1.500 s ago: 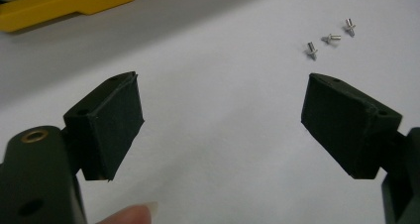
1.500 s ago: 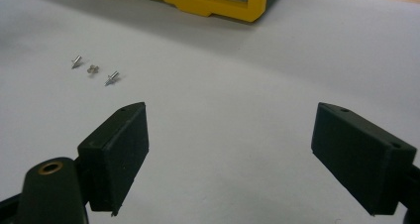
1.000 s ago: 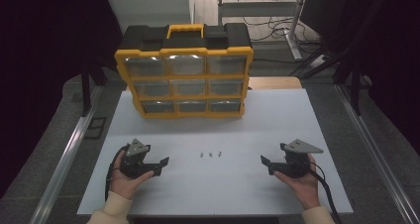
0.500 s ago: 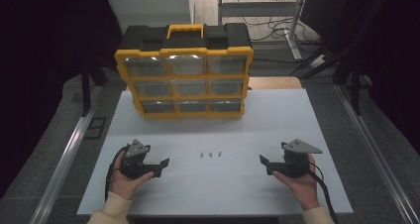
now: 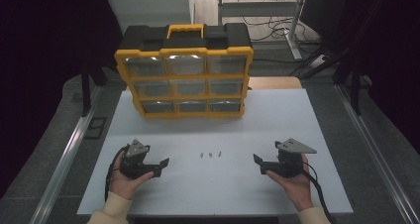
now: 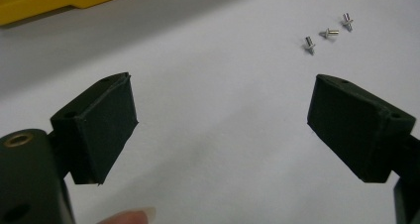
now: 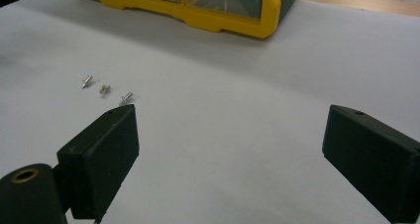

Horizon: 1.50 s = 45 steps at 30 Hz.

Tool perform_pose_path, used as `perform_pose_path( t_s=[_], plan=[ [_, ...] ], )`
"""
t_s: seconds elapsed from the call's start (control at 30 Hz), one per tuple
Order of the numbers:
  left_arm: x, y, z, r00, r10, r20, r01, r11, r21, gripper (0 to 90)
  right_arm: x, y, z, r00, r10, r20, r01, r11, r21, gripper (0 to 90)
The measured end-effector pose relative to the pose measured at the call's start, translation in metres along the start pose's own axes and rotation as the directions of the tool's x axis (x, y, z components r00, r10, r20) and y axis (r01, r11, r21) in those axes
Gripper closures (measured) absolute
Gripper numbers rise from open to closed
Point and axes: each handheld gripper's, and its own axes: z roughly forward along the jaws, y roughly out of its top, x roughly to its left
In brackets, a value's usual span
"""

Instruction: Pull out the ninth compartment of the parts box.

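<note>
We see a yellow-and-black organizer case (image 5: 184, 73) standing upright at the far side of the white table (image 5: 277, 120). Behind it, cables (image 5: 270, 23) trail across the floor.

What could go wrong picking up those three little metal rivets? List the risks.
1. The three rivets are tiny against the wide pads of the open left hand-held gripper, so one may slip or roll away.
2. They lie close together; closing on one may knock the others.
3. The right hand-held gripper reaching in too could collide.
</note>
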Motion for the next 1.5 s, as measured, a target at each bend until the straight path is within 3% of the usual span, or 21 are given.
perform_pose_path(
  t_s=[0.53, 0.77, 1.23, 1.5],
  plan=[
    [-0.001, 0.000, 0.003, 1.0000, -0.003, 0.006, 0.003, 0.9999, 0.011, 11.9, 0.024, 0.001, 0.017, 0.9995, -0.018, -0.027, 0.019, 1.000, 0.011, 8.8],
    [-0.002, 0.000, 0.005, 1.0000, -0.002, 0.009, 0.002, 0.9998, 0.018, 12.0, 0.034, 0.003, 0.022, 0.9998, 0.001, -0.021, -0.001, 1.000, -0.010, 9.6],
    [-0.003, 0.000, 0.007, 0.9999, -0.003, 0.013, 0.002, 0.9997, 0.026, 12.4, 0.048, 0.004, 0.034, 0.9999, -0.015, -0.001, 0.015, 1.000, 0.001, 10.6],
    [-0.003, -0.001, 0.006, 0.9999, -0.002, 0.014, 0.001, 0.9997, 0.026, 12.4, 0.067, 0.006, 0.046, 0.9991, -0.041, -0.007, 0.041, 0.999, 0.007, 11.2]
  ],
)
